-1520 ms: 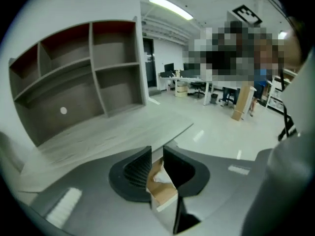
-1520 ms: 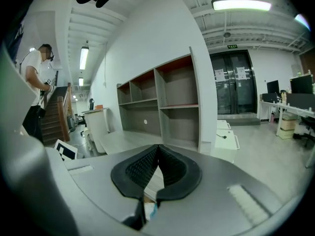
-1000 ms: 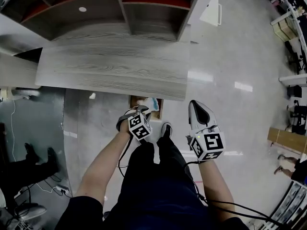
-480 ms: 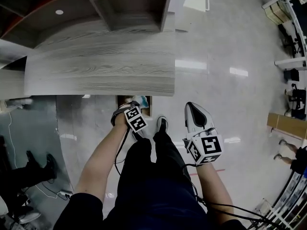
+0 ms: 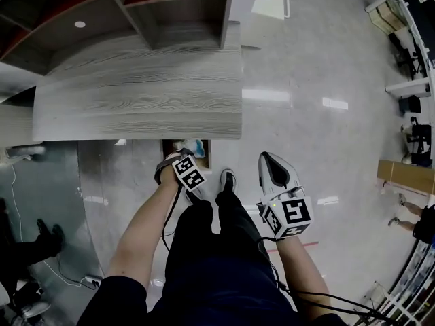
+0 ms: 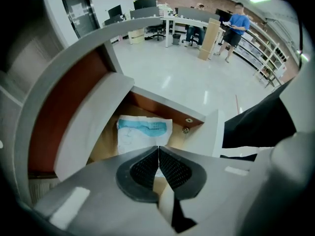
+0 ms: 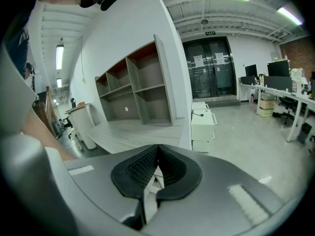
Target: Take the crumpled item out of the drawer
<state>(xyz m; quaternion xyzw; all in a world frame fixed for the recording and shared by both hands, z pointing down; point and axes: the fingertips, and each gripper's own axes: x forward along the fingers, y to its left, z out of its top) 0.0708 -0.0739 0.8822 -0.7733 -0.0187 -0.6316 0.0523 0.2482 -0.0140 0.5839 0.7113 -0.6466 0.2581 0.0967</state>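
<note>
A low drawer (image 6: 165, 105) stands open under the grey wooden desk (image 5: 143, 100). Inside lies the crumpled white and blue item (image 6: 143, 134), seen in the head view as a pale scrap (image 5: 194, 147) in the drawer (image 5: 168, 146). My left gripper (image 6: 158, 150) hovers just above and in front of it, jaws shut with nothing between them; in the head view the left gripper (image 5: 178, 158) sits at the drawer's near edge. My right gripper (image 5: 274, 170) is held off to the right over the floor, shut and empty, aimed along the desk (image 7: 128, 132).
An open shelf unit (image 5: 170, 9) rises behind the desk. A white low cabinet (image 7: 203, 122) stands right of it. My shoe (image 5: 228, 180) rests beside the drawer. Cables lie on the dark floor mat (image 5: 47, 202) at left. People stand at far desks (image 6: 239, 23).
My left gripper has edged closer to the open drawer. The right gripper stays shut at about the same spot, and the head view has shifted slightly.
</note>
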